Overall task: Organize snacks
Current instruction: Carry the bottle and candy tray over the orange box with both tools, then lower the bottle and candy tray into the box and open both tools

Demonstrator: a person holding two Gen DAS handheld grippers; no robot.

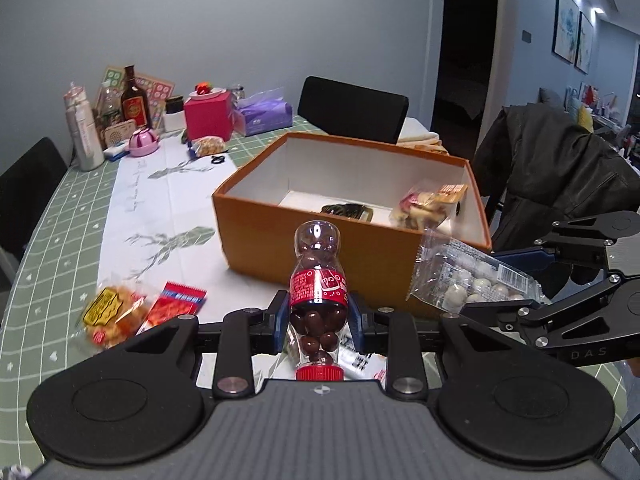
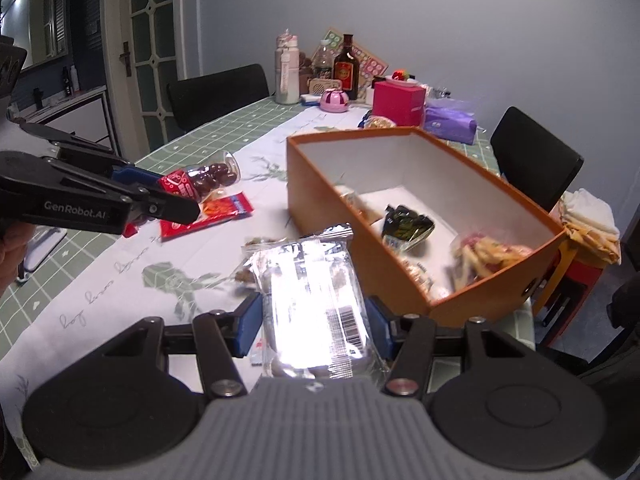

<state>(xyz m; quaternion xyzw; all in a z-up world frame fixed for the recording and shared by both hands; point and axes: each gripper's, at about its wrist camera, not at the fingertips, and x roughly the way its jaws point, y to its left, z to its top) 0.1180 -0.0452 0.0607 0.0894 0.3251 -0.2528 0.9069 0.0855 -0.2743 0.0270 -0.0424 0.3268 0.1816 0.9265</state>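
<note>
My left gripper [image 1: 318, 322] is shut on a small cola-shaped bottle of chocolate balls [image 1: 318, 280], held above the table with its red cap toward me; it also shows in the right wrist view [image 2: 200, 180]. My right gripper [image 2: 316, 320] is shut on a clear packet of white candies [image 2: 312, 296], also seen in the left wrist view [image 1: 472, 276]. An open orange box [image 1: 320, 240] stands just ahead, holding a black packet [image 2: 408, 224] and a bag of biscuits [image 1: 428, 204].
A red snack packet [image 1: 176, 304] and a bag of orange snacks [image 1: 108, 316] lie on the white runner to the left. Bottles, a pink box [image 1: 208, 114] and purple tissues [image 1: 264, 114] crowd the far end. Black chairs surround the table; a jacket [image 1: 560, 172] hangs at right.
</note>
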